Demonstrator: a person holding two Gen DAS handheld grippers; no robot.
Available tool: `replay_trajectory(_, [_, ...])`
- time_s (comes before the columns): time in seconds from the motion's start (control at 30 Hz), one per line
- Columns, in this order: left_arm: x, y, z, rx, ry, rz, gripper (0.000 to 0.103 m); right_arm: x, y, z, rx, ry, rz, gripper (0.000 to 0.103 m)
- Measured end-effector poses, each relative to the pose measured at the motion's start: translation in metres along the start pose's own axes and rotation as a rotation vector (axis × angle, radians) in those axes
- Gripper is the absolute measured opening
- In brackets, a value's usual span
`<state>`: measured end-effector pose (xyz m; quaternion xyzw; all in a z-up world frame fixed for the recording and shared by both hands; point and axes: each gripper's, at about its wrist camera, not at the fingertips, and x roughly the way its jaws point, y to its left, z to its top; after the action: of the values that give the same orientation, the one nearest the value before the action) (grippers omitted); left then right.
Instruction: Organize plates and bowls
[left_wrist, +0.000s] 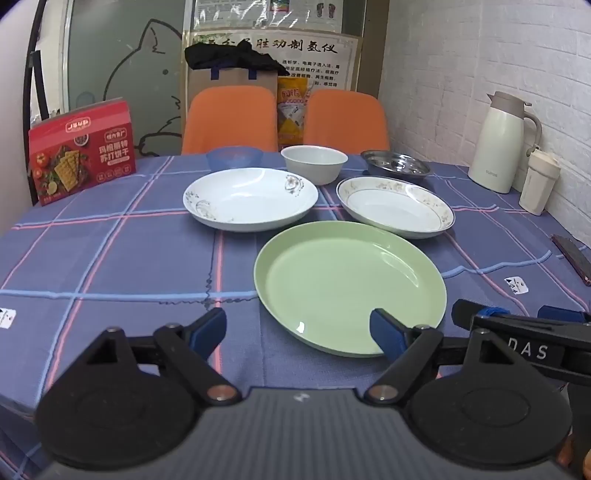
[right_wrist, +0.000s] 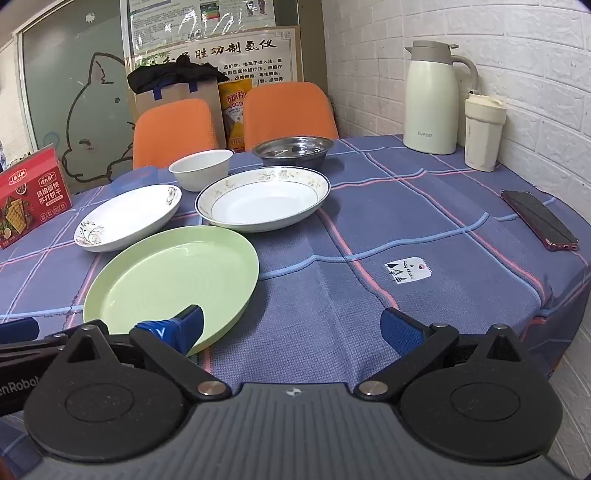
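Nothing is stacked yet: plates (left_wrist: 350, 286) and bowls (left_wrist: 314, 163) lie separate. Your left tongs (left_wrist: 297, 334) and right tongs (right_wrist: 291, 328) gape wide, empty.

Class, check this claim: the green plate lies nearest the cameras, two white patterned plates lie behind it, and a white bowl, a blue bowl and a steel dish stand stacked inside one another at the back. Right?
Not quite. The white bowl, blue bowl and steel dish stand separately, side by side, as the left wrist view shows. The rest holds.
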<state>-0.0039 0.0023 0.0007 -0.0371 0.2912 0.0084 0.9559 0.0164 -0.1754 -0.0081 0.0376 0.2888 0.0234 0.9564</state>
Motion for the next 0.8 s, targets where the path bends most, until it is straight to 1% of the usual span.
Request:
replay_trajectory(0.07, [-0.0009, 0.0002, -0.0015, 0.001, 0.000, 0.000, 0.083, 0.0008, 0.0013, -0.0001, -0.007, 0.005, 0.000, 0.090])
replay_trajectory(0.1, [0.0042, 0.0007, 0.0001, -0.002, 0.018, 0.004, 0.083, 0.0010, 0.0019, -0.0002, -0.011, 0.007, 0.000, 0.090])
replay_trajectory(0.27, [0.0050, 0.0024, -0.0004, 0.001, 0.013, -0.006, 0.083, 0.0002, 0.0042, 0.0003, -0.022, 0.008, -0.005, 0.090])
replay_trajectory(0.3, [0.0030, 0.0011, 0.0028, 0.000, 0.016, -0.005, 0.083, 0.0055, 0.0068, 0.0022, -0.018, 0.006, -0.002, 0.090])
replay_trajectory(0.5, [0.0047, 0.0017, 0.0026, 0.001, 0.019, -0.006, 0.083, 0.0005, 0.0078, 0.0002, -0.017, 0.009, -0.006, 0.090])
replay_trajectory(0.8, [0.0040, -0.0001, 0.0023, 0.003, 0.024, -0.009, 0.083, 0.0018, 0.0047, 0.0005, -0.014, 0.015, 0.001, 0.090])
